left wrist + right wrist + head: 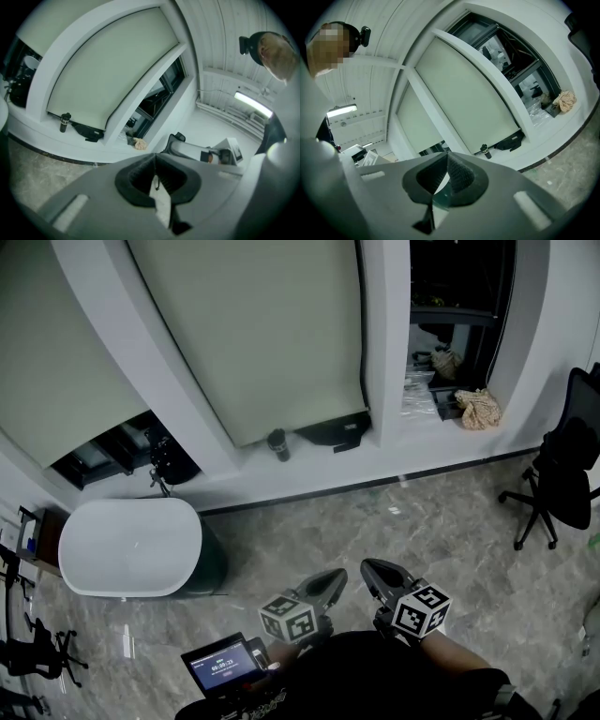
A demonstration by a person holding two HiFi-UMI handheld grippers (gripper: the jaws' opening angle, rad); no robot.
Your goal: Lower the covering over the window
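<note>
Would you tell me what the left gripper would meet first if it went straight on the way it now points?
The way looks free across the floor; the left gripper, jaws shut, seems aimed at the uncovered window right of the lowered blind, probably low down. Depth is unclear.

At twelve o'clock: blind (pixel 262 334), with bottle (pixel 277 443) just under it on the sill (pixel 394 451). At nine o'clock: tub (pixel 131 545) on the floor (pixel 422 521), before the sill. At three o'clock: chair (pixel 562 474). At six o'clock: left gripper (pixel 330 579) beside right gripper (pixel 375 572).

Head view looks steeply down; all three views share the distant blind (pixel 262 334).
</note>
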